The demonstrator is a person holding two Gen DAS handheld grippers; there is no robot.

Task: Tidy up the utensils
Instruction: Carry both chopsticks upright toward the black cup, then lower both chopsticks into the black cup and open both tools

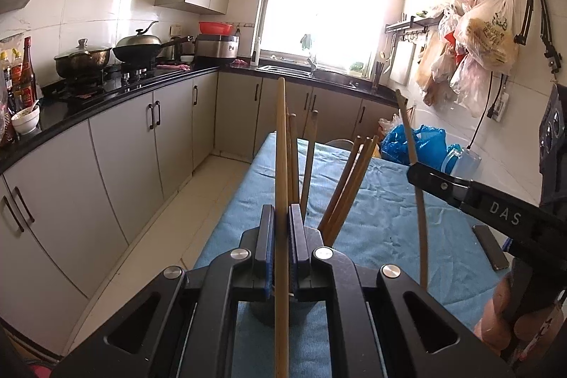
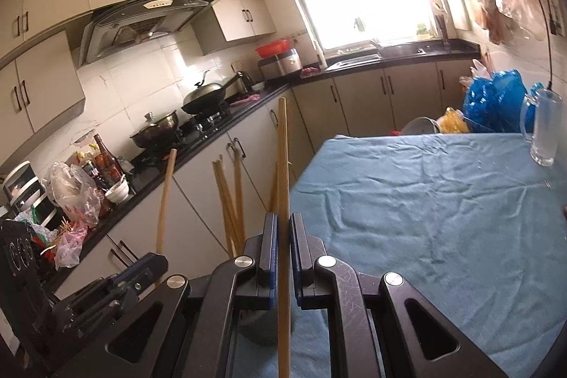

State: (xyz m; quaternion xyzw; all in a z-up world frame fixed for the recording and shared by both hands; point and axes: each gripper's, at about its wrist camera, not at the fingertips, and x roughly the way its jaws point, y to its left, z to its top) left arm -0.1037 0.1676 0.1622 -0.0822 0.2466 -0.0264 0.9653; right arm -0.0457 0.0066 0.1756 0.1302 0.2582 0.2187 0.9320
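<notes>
Above blue-clothed table [image 2: 425, 201], left gripper [image 1: 281, 229] and right gripper [image 2: 282, 236] are each clamping one upright wooden chopstick [image 1: 281, 147] [image 2: 282, 165] beside dark chopstick holder [image 1: 262, 314].

At the bottom centre of the frame the right tool [image 2: 282, 250] pinches one upright wooden chopstick [image 2: 282, 165]. Left of it more chopsticks [image 2: 228, 201] lean together, and the left tool [image 2: 141, 275] at lower left grips another. A blue-clothed desk [image 2: 425, 201] fills the right, a glass mug [image 2: 545, 130] on its far edge.
</notes>
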